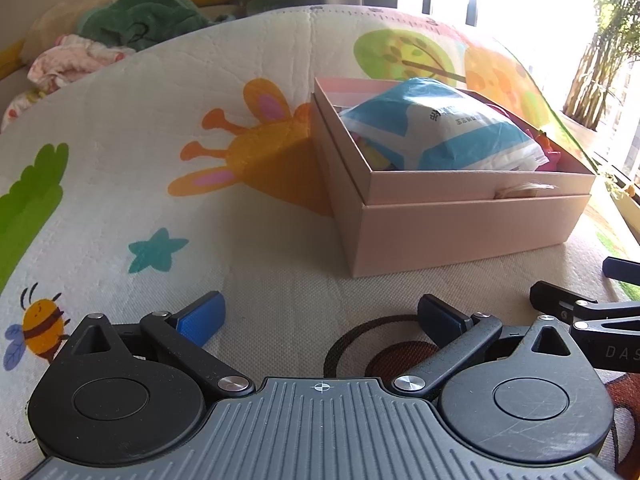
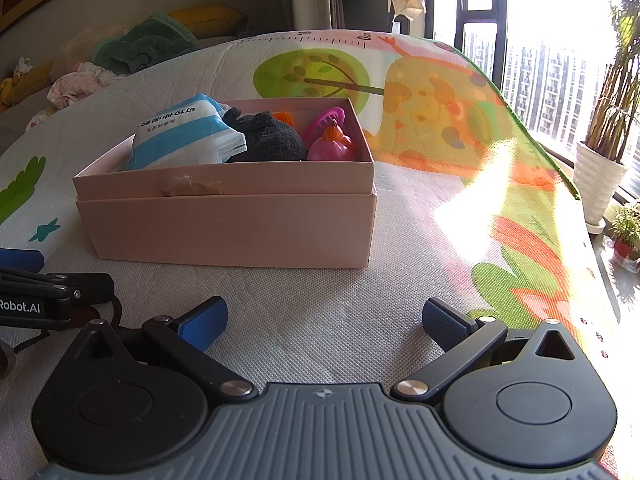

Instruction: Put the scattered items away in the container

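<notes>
A pink box (image 2: pixel 228 216) is seen standing on a play mat (image 2: pixel 304 312) printed with trees, a bee and other cartoon animals. The box is seated in its own lid, whose wider rim shows around the lower half. Inside the box several things are packed: a blue and white packet (image 2: pixel 180 136) on the left, a dark plush toy (image 2: pixel 266 138) in the middle, and a pink plastic toy (image 2: pixel 332 146) with an orange top at the right, with a pink comb-like piece behind it. A scuffed patch is visible on the near wall of the box.

The right gripper (image 2: pixel 324 320) is held low over the mat, its blue-padded fingers spread wide with nothing between them. The box lies ahead of it and a little to the left, well apart from the fingertips, with bare mat in between.

The left gripper (image 1: pixel 320 316) is likewise spread wide and empty above the mat. From its view the box (image 1: pixel 460 224) is placed ahead and to the right, a corner turned toward the camera, and the blue and white packet (image 1: pixel 440 128) is seen bulging above the rim. The two grippers are side by side, each showing at the edge of the other's view.

A heap of clothes (image 1: pixel 120 32) is seen beyond the mat's far left edge, and a potted plant (image 2: pixel 600 160) stands by the window on the right.
</notes>
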{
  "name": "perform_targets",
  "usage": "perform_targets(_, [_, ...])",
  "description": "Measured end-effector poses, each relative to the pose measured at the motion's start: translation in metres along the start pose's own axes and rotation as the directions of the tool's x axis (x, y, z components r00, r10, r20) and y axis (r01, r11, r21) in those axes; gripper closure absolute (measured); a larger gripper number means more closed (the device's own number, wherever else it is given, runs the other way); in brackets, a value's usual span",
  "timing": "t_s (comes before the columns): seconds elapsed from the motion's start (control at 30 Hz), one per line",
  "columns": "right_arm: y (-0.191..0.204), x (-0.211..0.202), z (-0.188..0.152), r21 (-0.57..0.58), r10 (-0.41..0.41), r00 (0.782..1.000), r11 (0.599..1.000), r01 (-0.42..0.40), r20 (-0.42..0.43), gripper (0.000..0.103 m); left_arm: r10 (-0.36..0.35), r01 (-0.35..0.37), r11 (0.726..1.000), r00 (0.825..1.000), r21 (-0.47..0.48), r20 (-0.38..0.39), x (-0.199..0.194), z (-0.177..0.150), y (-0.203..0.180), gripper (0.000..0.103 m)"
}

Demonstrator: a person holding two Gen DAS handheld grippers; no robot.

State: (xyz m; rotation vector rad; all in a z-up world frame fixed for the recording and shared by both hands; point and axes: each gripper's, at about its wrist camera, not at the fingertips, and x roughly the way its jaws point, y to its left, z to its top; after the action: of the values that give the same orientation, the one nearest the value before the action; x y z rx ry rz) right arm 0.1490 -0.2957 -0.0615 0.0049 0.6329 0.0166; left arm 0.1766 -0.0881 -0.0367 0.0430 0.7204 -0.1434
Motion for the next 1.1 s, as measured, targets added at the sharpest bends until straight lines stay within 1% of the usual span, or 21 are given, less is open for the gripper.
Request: perform_targets(1.1, [0.0007,-0.0016,0.0015,-0.001,0.000,1.000,1.000,0.000,-0.004,0.000,0.008,-0.008,1.000,1.000,0.005,-0.004,0.0008,-0.0006,-0.0007,0.000])
